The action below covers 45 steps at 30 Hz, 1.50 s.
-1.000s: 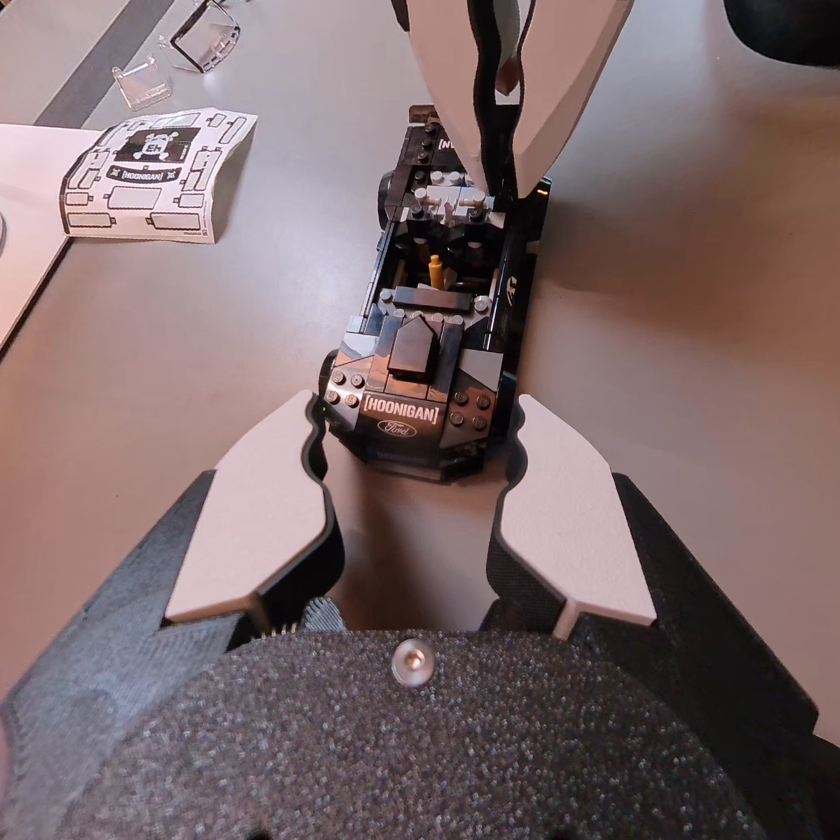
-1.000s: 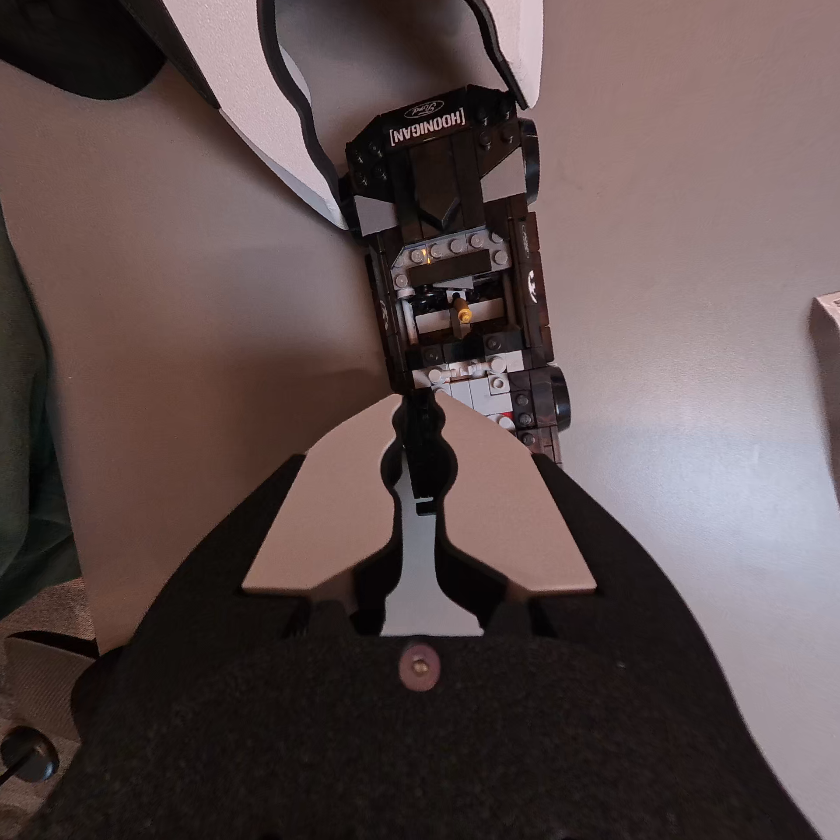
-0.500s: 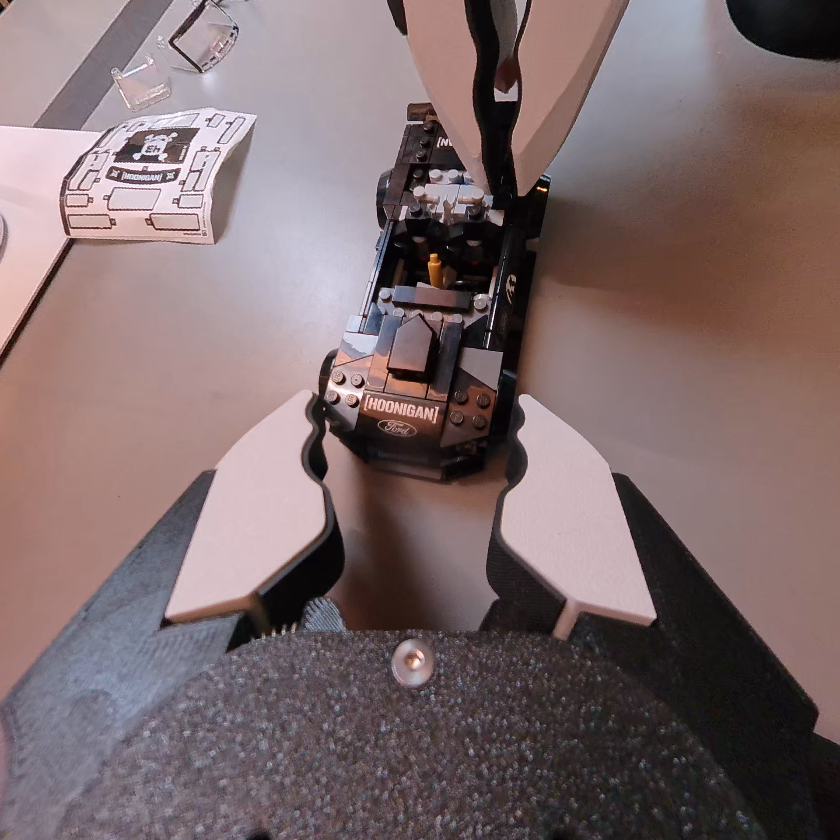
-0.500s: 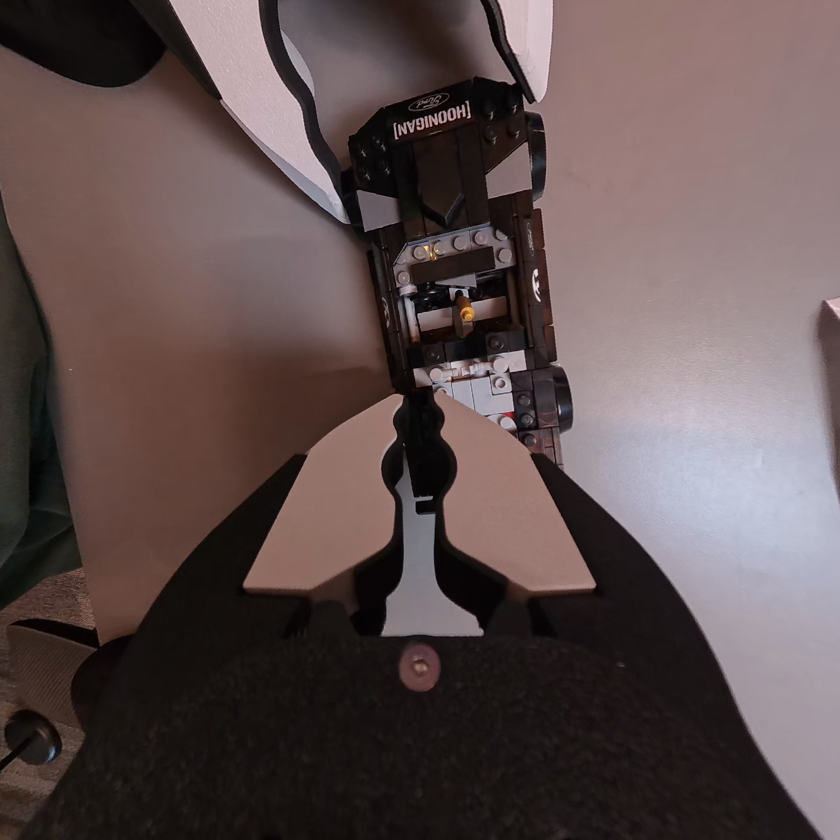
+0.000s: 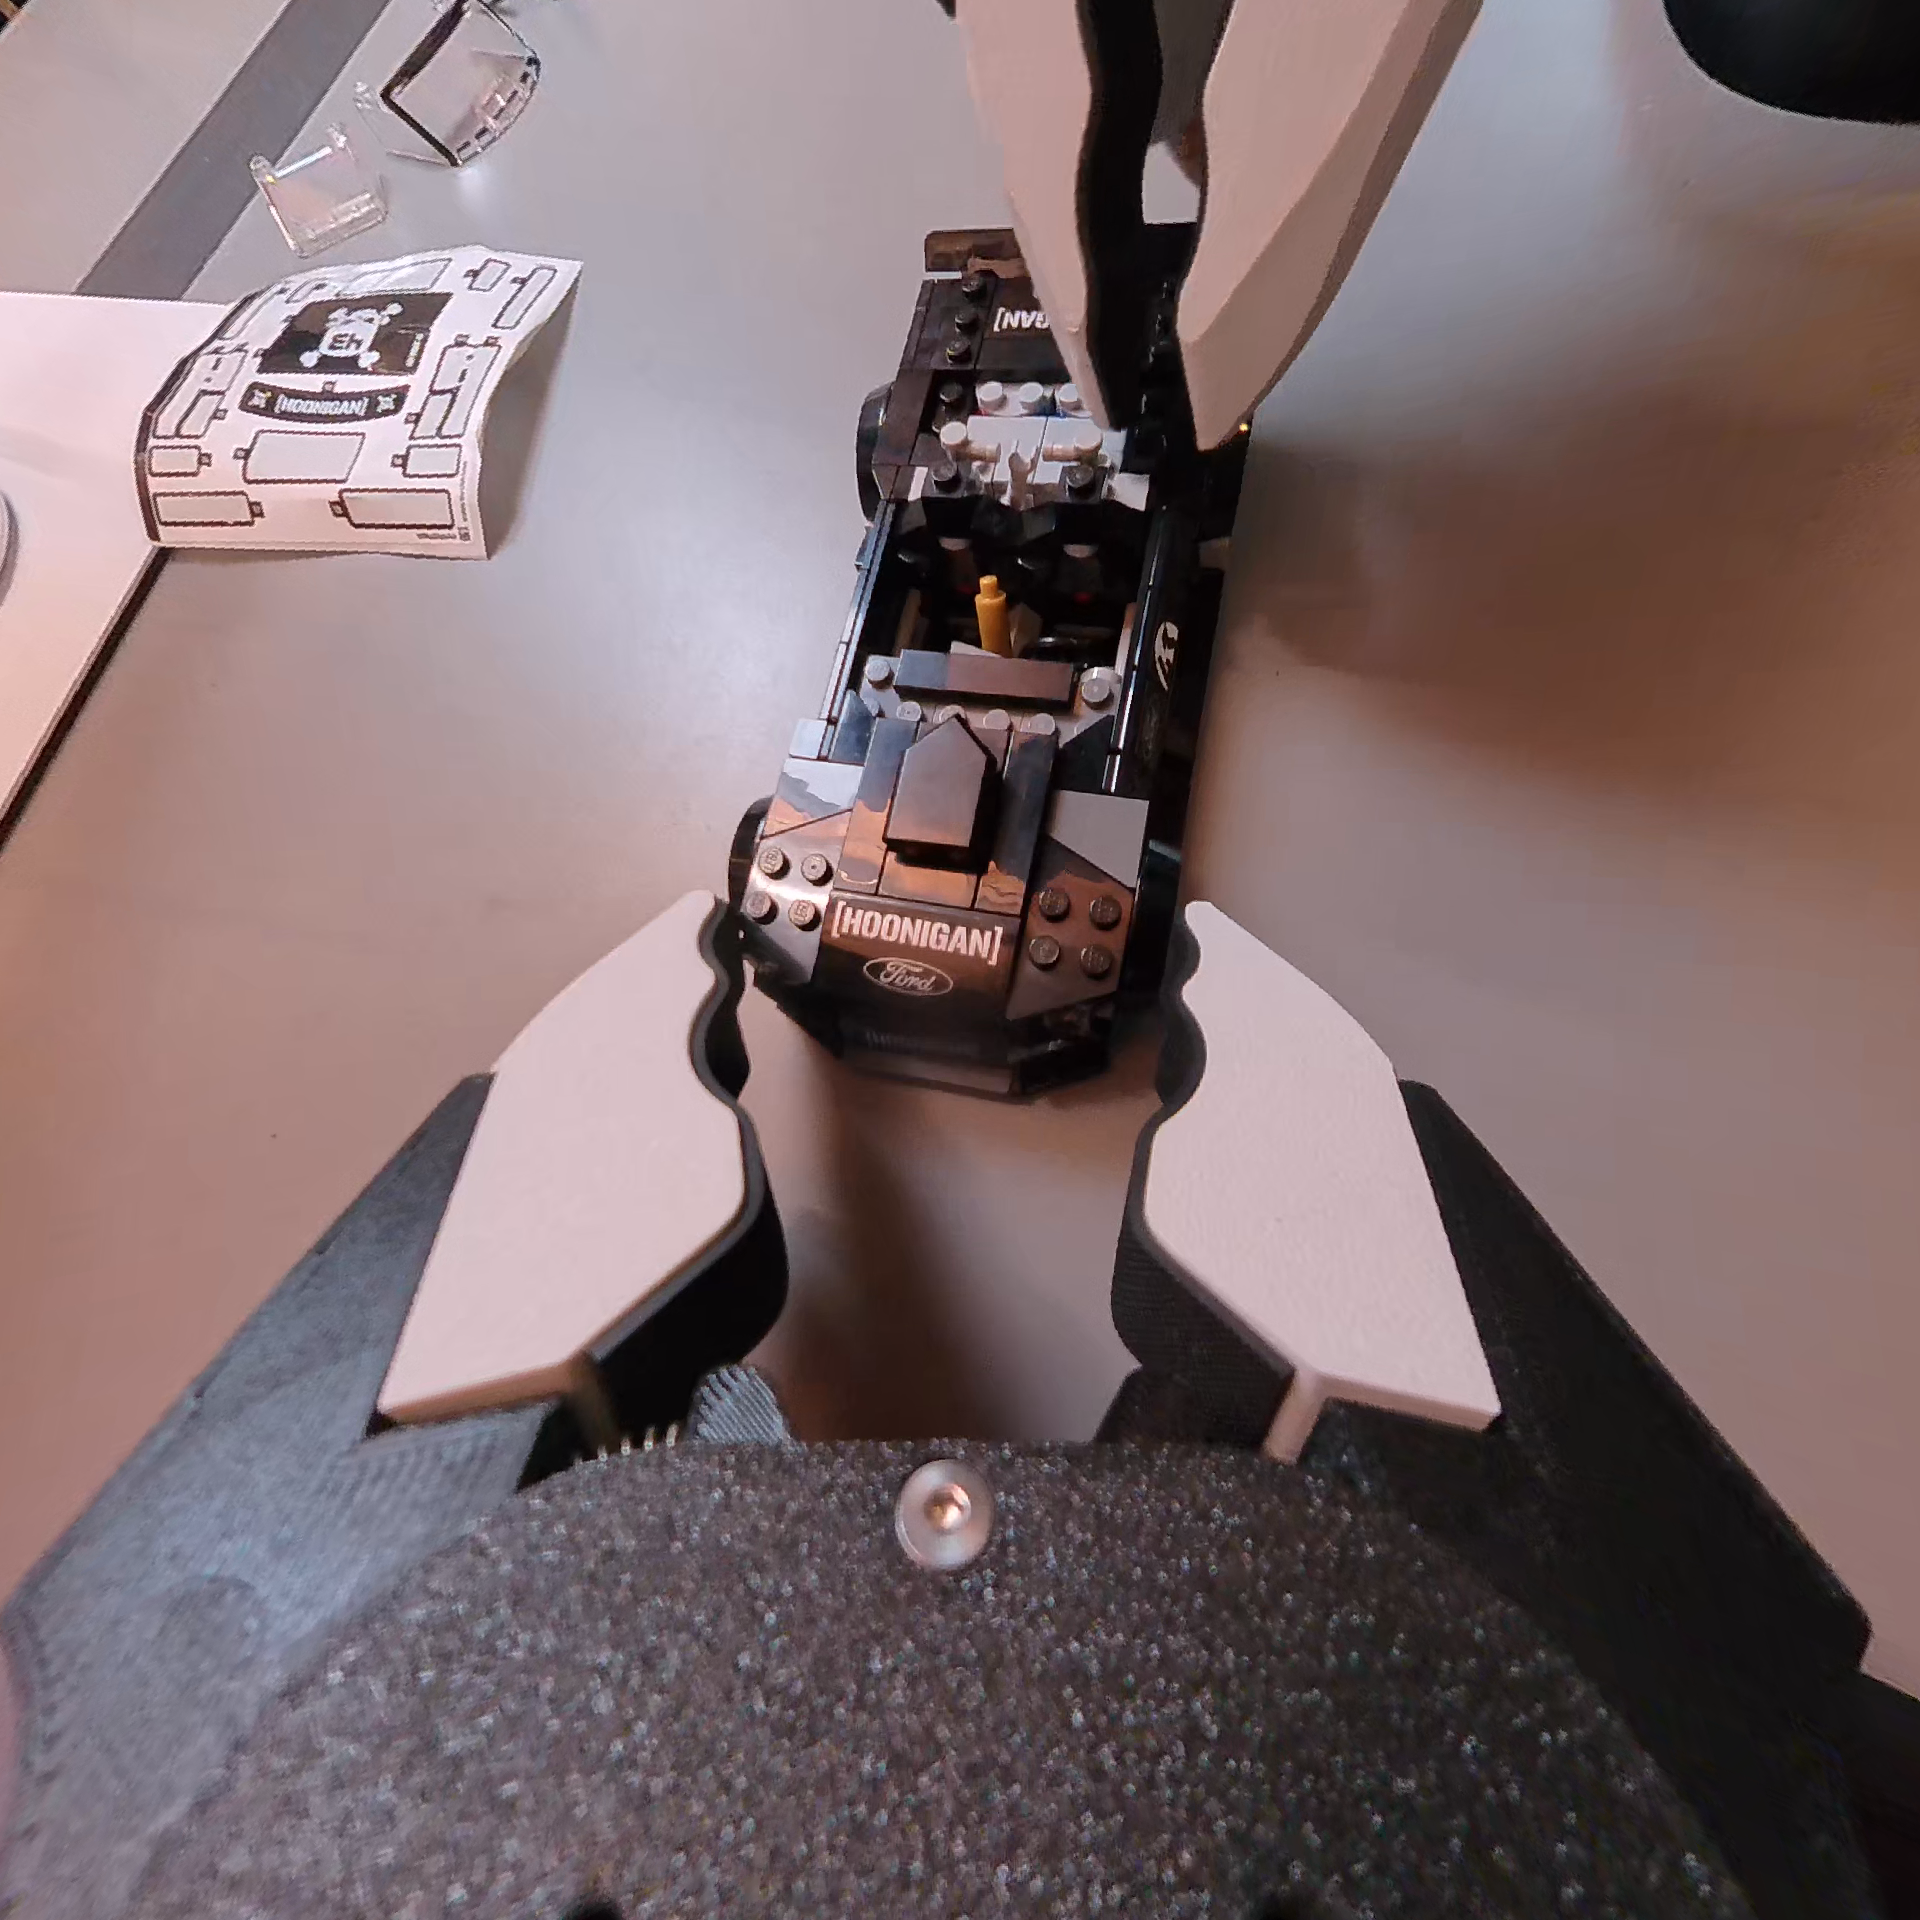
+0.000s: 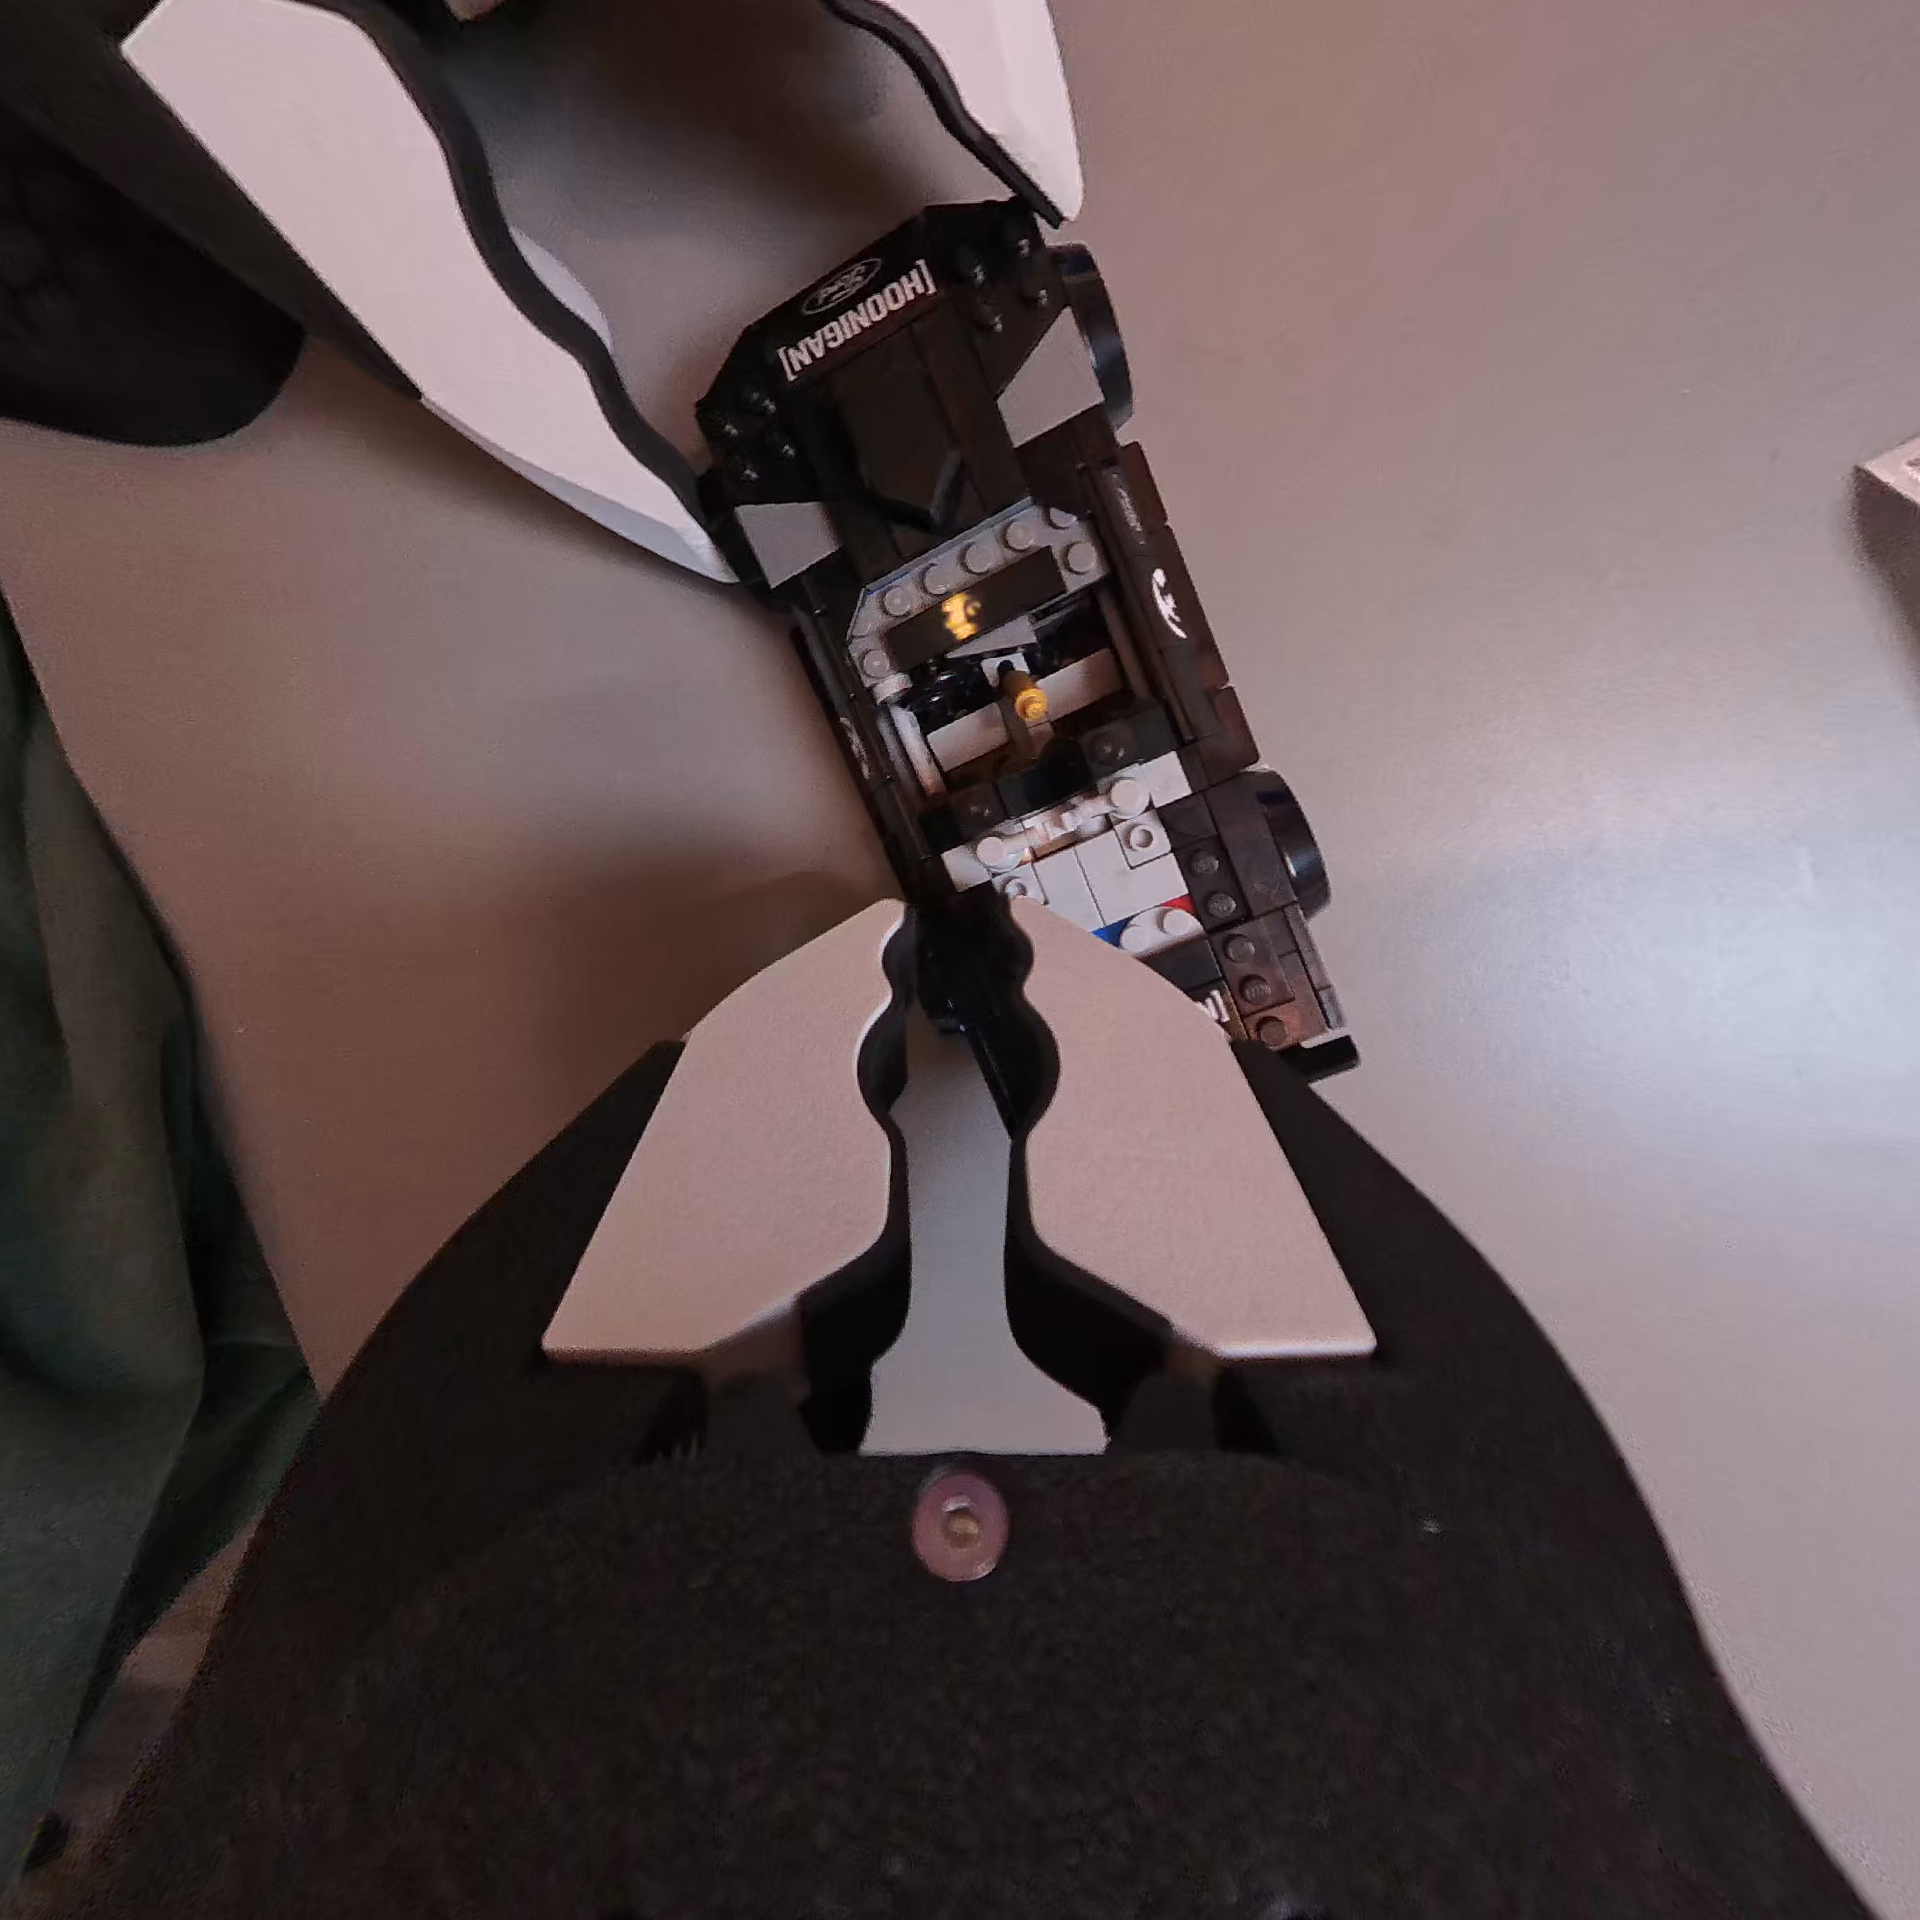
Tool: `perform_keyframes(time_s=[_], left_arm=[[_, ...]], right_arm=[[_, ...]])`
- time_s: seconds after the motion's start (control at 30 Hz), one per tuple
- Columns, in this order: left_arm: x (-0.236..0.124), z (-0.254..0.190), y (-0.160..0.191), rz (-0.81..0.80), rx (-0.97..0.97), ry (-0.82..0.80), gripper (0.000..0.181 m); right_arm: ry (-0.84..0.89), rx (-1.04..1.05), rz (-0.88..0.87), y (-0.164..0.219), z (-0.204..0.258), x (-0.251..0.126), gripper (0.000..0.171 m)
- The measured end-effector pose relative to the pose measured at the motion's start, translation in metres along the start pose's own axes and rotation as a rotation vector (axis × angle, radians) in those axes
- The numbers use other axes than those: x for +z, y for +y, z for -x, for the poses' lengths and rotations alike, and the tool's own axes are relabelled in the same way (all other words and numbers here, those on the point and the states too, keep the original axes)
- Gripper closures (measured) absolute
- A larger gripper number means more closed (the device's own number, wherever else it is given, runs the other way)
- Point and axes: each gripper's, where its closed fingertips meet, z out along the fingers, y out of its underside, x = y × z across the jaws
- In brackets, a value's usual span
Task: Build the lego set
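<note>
A black lego car [image 5: 987,779] with an open cockpit stands on the grey table, nose toward my left gripper. My left gripper [image 5: 951,914] is spread wide, with both fingers pressed against the sides of the car's nose. It also shows at the top of the right wrist view [image 6: 878,379]. My right gripper [image 6: 958,914] is shut on a small black piece [image 6: 971,997] and holds it at the rear corner of the car [image 6: 987,582], beside the grey studs. In the left wrist view the right gripper [image 5: 1158,421] comes down from above onto the car's rear.
A sticker sheet [image 5: 343,416] lies at the left on the table, partly on a white board [image 5: 52,468]. Two clear windscreen pieces [image 5: 457,94] lie behind it. A white object [image 6: 1891,499] is at the right edge, and green cloth [image 6: 83,1039] at the left. One gripper's finger ends stand about 9 cm off the other's.
My right gripper has turned at the car's rear, so the car now sits tilted in the right wrist view. The car and my left gripper have not moved.
</note>
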Motion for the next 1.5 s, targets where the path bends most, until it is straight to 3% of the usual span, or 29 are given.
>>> perform_keyframes(time_s=[0.3, 0.7, 0.83, 1.2, 1.5], left_arm=[[-0.0003, -0.0004, 0.0005, 0.004, 0.006, -0.001, 0.104], [-0.0002, -0.0007, 0.0005, -0.001, 0.009, 0.004, 0.104], [-0.0003, -0.0008, 0.0005, -0.001, 0.01, 0.004, 0.104], [-0.0005, -0.0011, 0.0009, 0.004, 0.016, 0.002, 0.104], [-0.0005, -0.0013, 0.0012, 0.007, 0.021, 0.0, 0.104]], right_arm=[[-0.024, -0.011, 0.015, 0.0014, -0.0015, 0.0035, 0.164], [-0.029, -0.777, 0.189, 0.0075, -0.0032, -0.0003, 0.164], [-0.016, -0.91, 0.207, 0.0056, -0.0022, 0.0007, 0.164], [0.002, -0.941, 0.194, 0.0054, -0.0018, 0.0007, 0.16], [-0.016, -0.779, 0.098, 0.0015, 0.0011, -0.0029, 0.158]])
